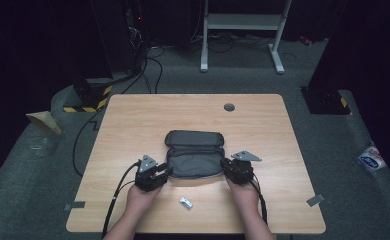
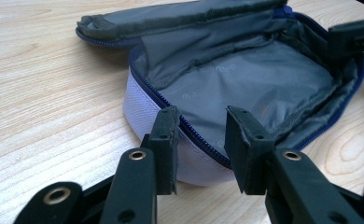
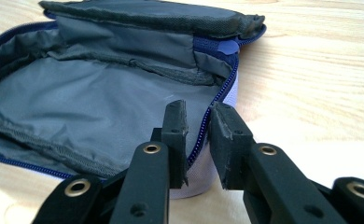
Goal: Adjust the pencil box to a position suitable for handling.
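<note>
An open pouch [image 1: 194, 152] lies on the wooden table [image 1: 133, 120], lid flipped back, grey lining up. It has a blue zipper and a pale outer wall [image 2: 143, 109]. My left gripper [image 1: 167, 172] is at the pouch's near left corner. Its jaws straddle the zipper rim with a gap on either side [image 2: 202, 114]. My right gripper [image 1: 226, 165] is at the near right corner, where its jaws stand close together [image 3: 198, 107] with the rim [image 3: 203, 126] pinched between them, one finger inside the pouch [image 3: 101, 93] and one outside. A right jaw tip [image 2: 357, 35] shows across the pouch.
A small white object [image 1: 185, 202] lies on the table near the front edge, between my forearms. A round grommet [image 1: 229, 107] sits near the far edge. Cables trail from both grippers. A metal stand [image 1: 243, 22] is on the floor beyond the table.
</note>
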Available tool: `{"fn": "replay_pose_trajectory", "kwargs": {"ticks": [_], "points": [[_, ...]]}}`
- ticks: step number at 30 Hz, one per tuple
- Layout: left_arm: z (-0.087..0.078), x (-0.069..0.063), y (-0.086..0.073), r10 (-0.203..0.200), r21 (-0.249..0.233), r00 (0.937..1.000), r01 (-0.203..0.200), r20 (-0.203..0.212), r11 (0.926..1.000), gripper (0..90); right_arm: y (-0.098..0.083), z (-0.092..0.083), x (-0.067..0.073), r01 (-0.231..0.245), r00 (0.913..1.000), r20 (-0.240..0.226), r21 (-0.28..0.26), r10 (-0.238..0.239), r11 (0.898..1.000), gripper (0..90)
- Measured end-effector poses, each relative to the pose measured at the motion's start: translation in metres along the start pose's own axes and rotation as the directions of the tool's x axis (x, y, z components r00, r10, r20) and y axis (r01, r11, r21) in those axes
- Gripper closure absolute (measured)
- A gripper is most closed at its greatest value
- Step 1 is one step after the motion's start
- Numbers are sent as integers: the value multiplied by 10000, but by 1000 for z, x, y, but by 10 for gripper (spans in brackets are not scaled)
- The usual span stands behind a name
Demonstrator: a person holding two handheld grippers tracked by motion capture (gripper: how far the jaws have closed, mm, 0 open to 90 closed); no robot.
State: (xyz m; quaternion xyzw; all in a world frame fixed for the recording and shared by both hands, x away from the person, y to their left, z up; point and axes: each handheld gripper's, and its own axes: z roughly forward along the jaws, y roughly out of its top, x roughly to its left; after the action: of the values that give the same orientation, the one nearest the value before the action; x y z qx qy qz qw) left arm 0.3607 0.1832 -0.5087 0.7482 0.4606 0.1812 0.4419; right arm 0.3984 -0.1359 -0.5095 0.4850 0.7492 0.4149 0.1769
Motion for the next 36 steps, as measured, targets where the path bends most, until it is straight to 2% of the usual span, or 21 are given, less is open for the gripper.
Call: {"fn": "replay_pose_trajectory", "kwargs": {"ticks": [6, 10, 14, 16, 18, 19, 21, 23, 26, 27, 28, 30, 32, 34, 35, 36], "points": [[1, 4, -1, -104, -163, 9999, 105, 64, 9998, 636, 5, 5, -2, 41, 9999, 95, 86, -41, 10000, 735], [-3, 5, -1, -109, -373, 9998, 103, -159, 9993, 625, 4, 2, -1, -34, 10000, -30, 82, 34, 10000, 709], [-3, 4, -2, -62, -274, 9999, 60, -96, 9996, 628, 5, -1, 2, 14, 10000, -73, 135, -13, 9999, 699], [-5, 4, -1, -24, -327, 9999, 20, -122, 9995, 621, 6, -2, 1, 109, 9999, -48, 29, -109, 9999, 687], [-8, 4, 0, -52, -493, 9999, 44, -160, 9988, 598, 7, -6, 2, 7, 10000, -43, -97, -8, 10000, 669], [-13, 5, 1, 94, -615, 9995, -113, -312, 9980, 581, 10, -11, 1, -41, 9999, -135, -342, 36, 9994, 633], [-17, 6, 2, 106, -679, 9993, -130, -358, 9976, 581, 11, -13, 1, -74, 9998, -165, -377, 68, 9993, 618], [-26, 10, 1, 145, -817, 9991, -178, -409, 9965, 572, 14, -23, 1, -42, 9998, -208, -654, 28, 9978, 574], [-32, 13, -1, 293, -810, 9986, -328, -434, 9962, 562, 11, -30, 0, -32, 9998, -193, -705, 18, 9975, 542], [-38, 19, -8, 692, -466, 9959, -720, -589, 9963, 559, 5, -35, -4, -12, 9998, -211, -632, -1, 9980, 505], [-38, 19, -8, 692, -466, 9959, -720, -589, 9963, 555, 5, -35, -4, -12, 9998, -211, -632, -1, 9980, 505], [-41, 26, -16, 947, 76, 9929, -944, -718, 9955, 548, -3, -41, -10, -40, 9999, -155, -465, 33, 9989, 480], [-43, 30, -22, 1127, 419, 9903, -1096, -814, 9931, 528, -11, -45, -14, -21, 9999, 106, -354, 25, 9994, 462], [-44, 34, -30, 1120, 607, 9911, -1077, -715, 9923, 521, -22, -50, -20, -48, 9993, 383, -194, 56, 9998, 436], [-44, 35, -34, 1088, 738, 9919, -1040, -653, 9918, 501, -30, -53, -23, 47, 9977, 679, -30, -45, 10000, 416], [-44, 35, -34, 1088, 738, 9919, -1040, -653, 9918, 493, -30, -53, -23, 47, 9977, 679, -30, -45, 10000, 416]]}}
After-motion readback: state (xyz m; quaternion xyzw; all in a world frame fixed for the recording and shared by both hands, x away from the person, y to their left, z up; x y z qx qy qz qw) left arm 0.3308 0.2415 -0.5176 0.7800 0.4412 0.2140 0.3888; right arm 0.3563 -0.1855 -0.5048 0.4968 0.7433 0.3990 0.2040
